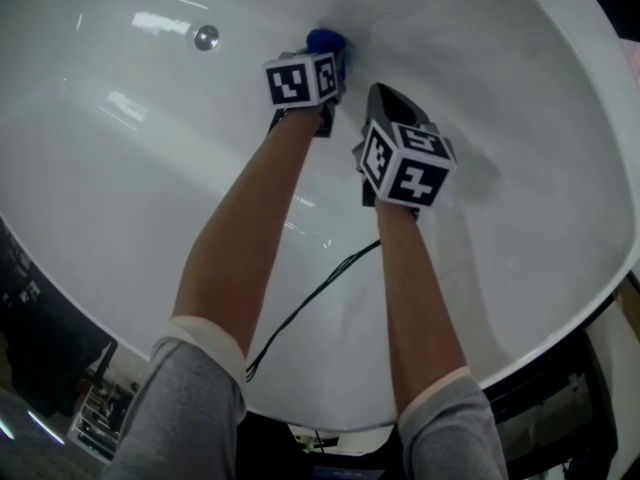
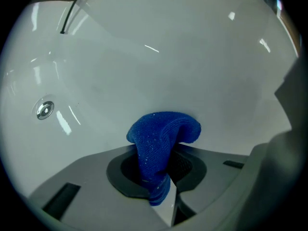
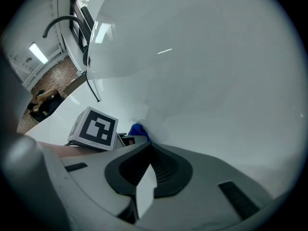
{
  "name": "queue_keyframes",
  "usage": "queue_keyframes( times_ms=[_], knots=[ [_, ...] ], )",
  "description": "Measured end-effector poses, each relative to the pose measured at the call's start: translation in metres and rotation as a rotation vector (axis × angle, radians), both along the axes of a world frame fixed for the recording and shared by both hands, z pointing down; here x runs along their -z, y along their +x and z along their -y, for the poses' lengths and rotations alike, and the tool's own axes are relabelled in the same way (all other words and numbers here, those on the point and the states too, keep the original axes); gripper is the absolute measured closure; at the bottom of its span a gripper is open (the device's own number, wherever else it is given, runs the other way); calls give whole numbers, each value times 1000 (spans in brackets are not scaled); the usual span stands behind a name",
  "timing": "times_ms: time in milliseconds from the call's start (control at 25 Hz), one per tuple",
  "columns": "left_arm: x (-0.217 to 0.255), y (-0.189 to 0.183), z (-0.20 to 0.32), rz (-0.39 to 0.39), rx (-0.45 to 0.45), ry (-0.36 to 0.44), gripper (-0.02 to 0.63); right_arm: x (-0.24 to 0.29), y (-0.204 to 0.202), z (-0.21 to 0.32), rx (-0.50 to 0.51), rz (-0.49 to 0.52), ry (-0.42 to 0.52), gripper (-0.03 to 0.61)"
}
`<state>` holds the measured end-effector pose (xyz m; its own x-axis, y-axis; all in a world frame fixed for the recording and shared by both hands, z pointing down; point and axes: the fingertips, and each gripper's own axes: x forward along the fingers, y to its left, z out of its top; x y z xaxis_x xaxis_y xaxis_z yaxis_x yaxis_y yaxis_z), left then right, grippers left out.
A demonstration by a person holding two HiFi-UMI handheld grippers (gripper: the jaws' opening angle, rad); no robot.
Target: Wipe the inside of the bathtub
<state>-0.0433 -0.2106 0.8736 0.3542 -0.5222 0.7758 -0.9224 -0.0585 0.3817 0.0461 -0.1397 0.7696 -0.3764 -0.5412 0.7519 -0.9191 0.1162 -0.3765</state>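
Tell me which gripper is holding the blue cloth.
The left gripper: its fingers are closed on the blue cloth. The right gripper is shut with nothing between its fingers.

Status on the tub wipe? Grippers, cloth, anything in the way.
Left gripper shut on blue cloth, cloth up at the bathtub wall. Right gripper jaws together, empty, beside the left. Black cable trails across the bathtub under the arms.

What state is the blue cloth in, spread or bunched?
Bunched: the blue cloth sits pinched in the left gripper, folded over its jaws.
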Motion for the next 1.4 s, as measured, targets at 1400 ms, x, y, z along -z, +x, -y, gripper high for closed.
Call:
queue_keyframes(
  times_ms=[1400],
  knots=[
    [-59,-58,-48,428,-610,-88,537,-16,17,-15,2,-38,-15,569]
  ],
)
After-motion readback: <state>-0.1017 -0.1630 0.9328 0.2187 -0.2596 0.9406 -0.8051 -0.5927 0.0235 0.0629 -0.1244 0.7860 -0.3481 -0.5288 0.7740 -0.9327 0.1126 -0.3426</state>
